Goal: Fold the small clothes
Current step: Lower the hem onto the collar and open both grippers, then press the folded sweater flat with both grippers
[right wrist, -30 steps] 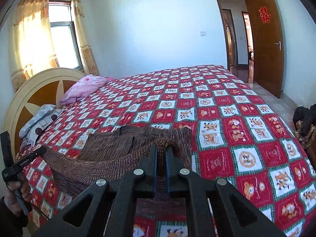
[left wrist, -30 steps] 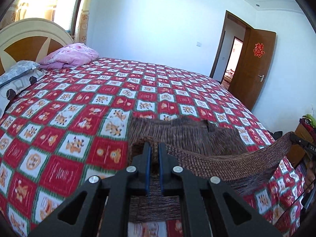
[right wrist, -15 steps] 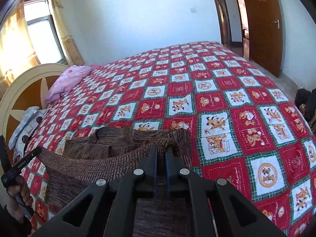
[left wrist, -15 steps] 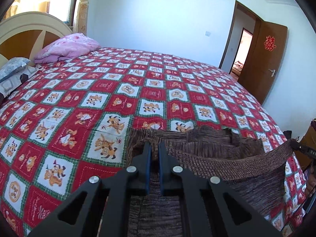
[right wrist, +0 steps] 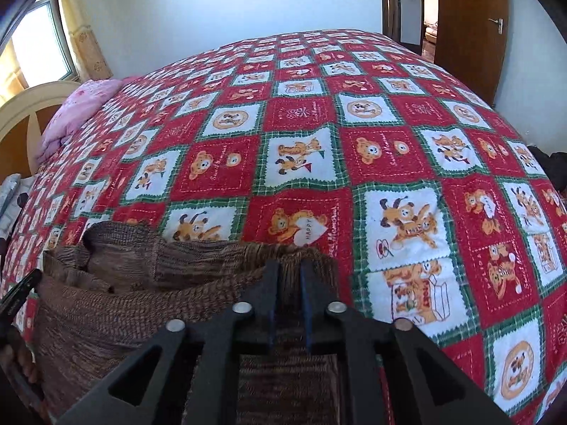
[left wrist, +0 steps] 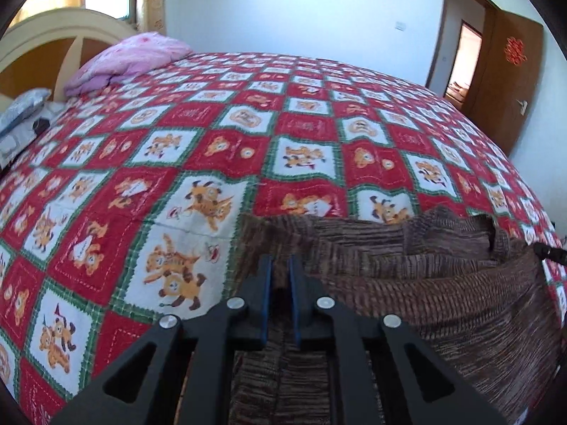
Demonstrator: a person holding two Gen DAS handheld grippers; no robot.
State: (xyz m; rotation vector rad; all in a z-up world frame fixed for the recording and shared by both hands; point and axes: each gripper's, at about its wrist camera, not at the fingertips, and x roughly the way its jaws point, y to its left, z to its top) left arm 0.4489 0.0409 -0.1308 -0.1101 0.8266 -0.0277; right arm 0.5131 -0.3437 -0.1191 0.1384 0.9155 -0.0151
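Observation:
A brown knitted garment (left wrist: 425, 283) lies on the red patterned quilt (left wrist: 248, 141), its near edge lifted between the two grippers. My left gripper (left wrist: 279, 265) is shut on the garment's left corner. My right gripper (right wrist: 288, 269) is shut on the right corner of the garment (right wrist: 124, 301). The held edge stretches in a band between them, over the bunched part of the garment lying on the quilt (right wrist: 389, 141). The right gripper's tip (left wrist: 549, 252) shows at the right edge of the left wrist view, the left gripper's tip (right wrist: 21, 288) at the left edge of the right wrist view.
A pink pillow (left wrist: 131, 58) and a grey pillow (left wrist: 21, 109) lie by the cream headboard (left wrist: 46, 32) at the far left. An open brown door (left wrist: 510, 81) stands at the right. The bed's right edge drops off near dark clutter (right wrist: 553, 166).
Both grippers have carried the held edge forward and lower over the garment. The cameras now tilt down closer to the quilt.

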